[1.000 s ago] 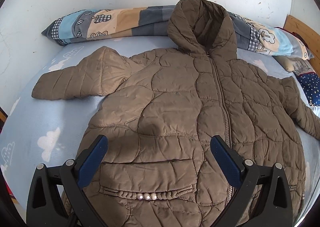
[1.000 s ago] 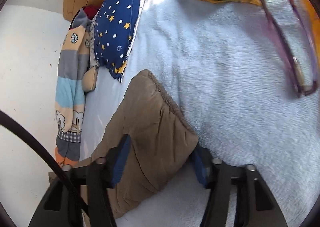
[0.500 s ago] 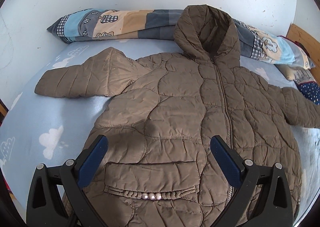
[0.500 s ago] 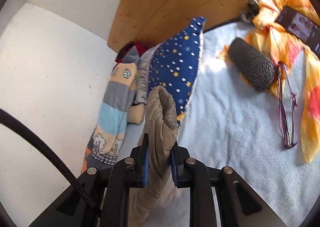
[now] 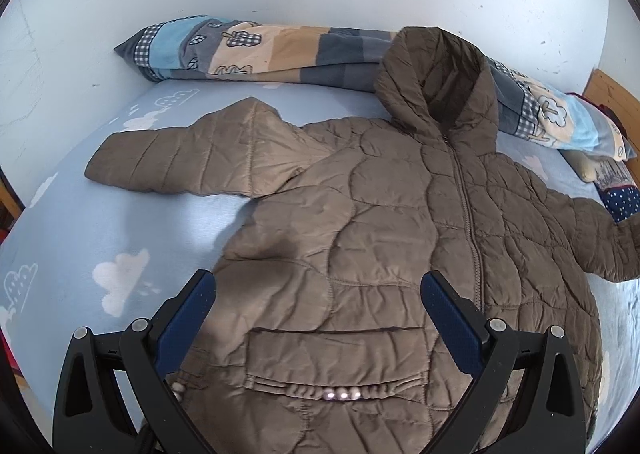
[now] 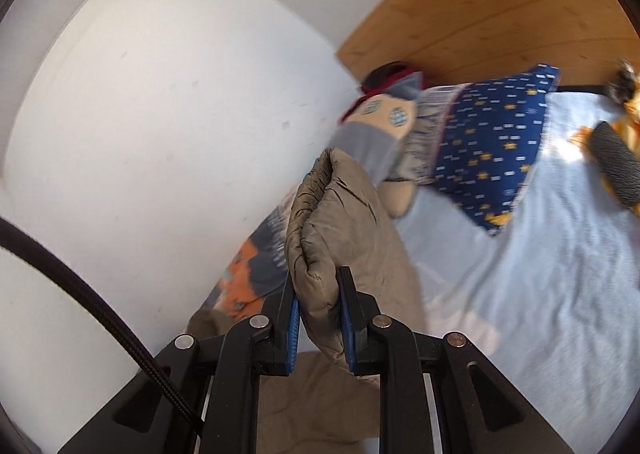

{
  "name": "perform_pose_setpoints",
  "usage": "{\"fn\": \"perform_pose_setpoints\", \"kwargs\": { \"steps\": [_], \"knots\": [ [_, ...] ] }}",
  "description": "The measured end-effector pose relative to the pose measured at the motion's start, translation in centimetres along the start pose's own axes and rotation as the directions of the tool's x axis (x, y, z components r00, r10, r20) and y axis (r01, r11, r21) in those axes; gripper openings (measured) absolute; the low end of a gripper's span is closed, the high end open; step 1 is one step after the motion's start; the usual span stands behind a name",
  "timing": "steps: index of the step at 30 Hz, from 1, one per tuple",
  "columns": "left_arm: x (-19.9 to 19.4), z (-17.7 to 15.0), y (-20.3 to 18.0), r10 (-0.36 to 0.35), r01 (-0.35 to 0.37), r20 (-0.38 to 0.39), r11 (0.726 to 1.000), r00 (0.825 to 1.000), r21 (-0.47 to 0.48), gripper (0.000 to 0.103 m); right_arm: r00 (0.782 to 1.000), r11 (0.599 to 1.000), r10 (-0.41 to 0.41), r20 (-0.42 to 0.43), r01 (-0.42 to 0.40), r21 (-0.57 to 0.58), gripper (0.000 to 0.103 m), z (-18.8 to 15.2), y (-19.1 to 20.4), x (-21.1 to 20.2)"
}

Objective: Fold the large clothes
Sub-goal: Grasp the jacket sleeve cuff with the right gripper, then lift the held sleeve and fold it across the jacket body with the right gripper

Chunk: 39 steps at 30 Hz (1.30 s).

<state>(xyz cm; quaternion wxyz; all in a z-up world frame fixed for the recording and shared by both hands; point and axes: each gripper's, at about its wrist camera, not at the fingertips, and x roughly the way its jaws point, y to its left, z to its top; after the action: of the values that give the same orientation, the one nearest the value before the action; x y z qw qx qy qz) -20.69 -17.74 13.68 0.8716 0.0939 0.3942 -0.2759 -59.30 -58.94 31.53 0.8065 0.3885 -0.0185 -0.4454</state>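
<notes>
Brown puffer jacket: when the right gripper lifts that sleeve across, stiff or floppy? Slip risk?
Likely floppy: the sleeve bulges and folds over between the right gripper pads. Probably light for its bulk, judging by the puffy quilting across the jacket. The shell looks smooth with a slight sheen, so it may slide; the left gripper hangs open above the body, pinning nothing.

Jacket [image 5: 384, 254] on bed [image 5: 100, 238], pillow [image 5: 248, 49] behind.

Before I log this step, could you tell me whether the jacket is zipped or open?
Zipped. The jacket lies spread front-up on the bed, and its zipper runs closed from collar toward hem.
</notes>
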Motion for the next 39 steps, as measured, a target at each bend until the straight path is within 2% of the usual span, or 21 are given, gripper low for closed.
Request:
{"fn": "perform_pose_setpoints", "kwargs": {
  "steps": [6, 10, 12, 16, 20, 23, 24, 25, 28, 32, 36, 39],
  "knots": [
    [-0.1, 0.2, 3.1, 0.019, -0.018, 0.012, 0.999, 1.000, -0.047, 0.102, 0.988, 0.981, 0.116, -0.101, -0.130, -0.144, 0.019, -5.4, 11.6, 2.1],
    [0.2, 0.2, 5.4, 0.023, -0.023, 0.002, 0.995, 1.000, -0.096, 0.102, 0.966, 0.950, 0.181, -0.184, -0.220, -0.221, 0.019, -10.6, 19.9, 4.6],
    [0.0, 0.3, 6.6, 0.012, -0.013, -0.001, 0.992, 1.000, -0.125, 0.102, 0.954, 0.936, 0.191, -0.231, -0.248, -0.249, 0.019, -12.9, 22.6, 6.1],
    [-0.6, 0.2, 8.3, 0.007, -0.006, 0.011, 0.989, 1.000, -0.151, 0.102, 0.923, 0.899, 0.167, -0.346, -0.286, -0.331, 0.019, -20.5, 28.3, 10.1],
    [-0.5, 0.1, 10.1, 0.002, -0.003, -0.005, 0.981, 1.000, -0.194, 0.102, 0.885, 0.880, 0.110, -0.452, -0.298, -0.370, 0.019, -27.8, 29.6, 14.2],
    [-0.3, 0.1, 10.9, -0.012, 0.008, -0.014, 0.975, 1.000, -0.222, 0.102, 0.848, 0.861, 0.027, -0.530, -0.289, -0.419, 0.019, -34.1, 29.1, 17.5],
    [-0.3, 0.1, 11.0, -0.014, 0.011, -0.014, 0.975, 1.000, -0.224, 0.102, 0.819, 0.846, -0.019, -0.574, -0.293, -0.446, 0.019, -35.1, 28.6, 18.1],
    [-0.3, 0.1, 11.1, -0.017, 0.013, -0.015, 0.974, 1.000, -0.224, 0.102, 0.802, 0.844, -0.044, -0.596, -0.289, -0.451, 0.019, -37.1, 28.0, 19.2],
    [-0.3, 0.2, 11.1, -0.021, 0.018, -0.012, 0.975, 1.000, -0.220, 0.102, 0.772, 0.830, -0.097, -0.628, -0.285, -0.479, 0.019, -40.2, 26.6, 21.2],
    [-0.1, 0.2, 10.9, -0.025, 0.021, -0.019, 0.975, 0.999, -0.221, 0.102, 0.740, 0.795, -0.160, -0.653, -0.296, -0.530, 0.019, -43.8, 26.6, 21.7],
    [0.1, 0.1, 10.4, -0.025, 0.020, -0.024, 0.978, 0.999, -0.207, 0.102, 0.722, 0.758, -0.216, -0.657, -0.300, -0.579, 0.020, -45.9, 25.8, 22.2],
    [0.3, 0.1, 10.3, -0.024, 0.017, -0.029, 0.979, 0.999, -0.202, 0.102, 0.709, 0.732, -0.240, -0.664, -0.317, -0.603, 0.026, -46.3, 25.8, 22.0]
  ]
}}
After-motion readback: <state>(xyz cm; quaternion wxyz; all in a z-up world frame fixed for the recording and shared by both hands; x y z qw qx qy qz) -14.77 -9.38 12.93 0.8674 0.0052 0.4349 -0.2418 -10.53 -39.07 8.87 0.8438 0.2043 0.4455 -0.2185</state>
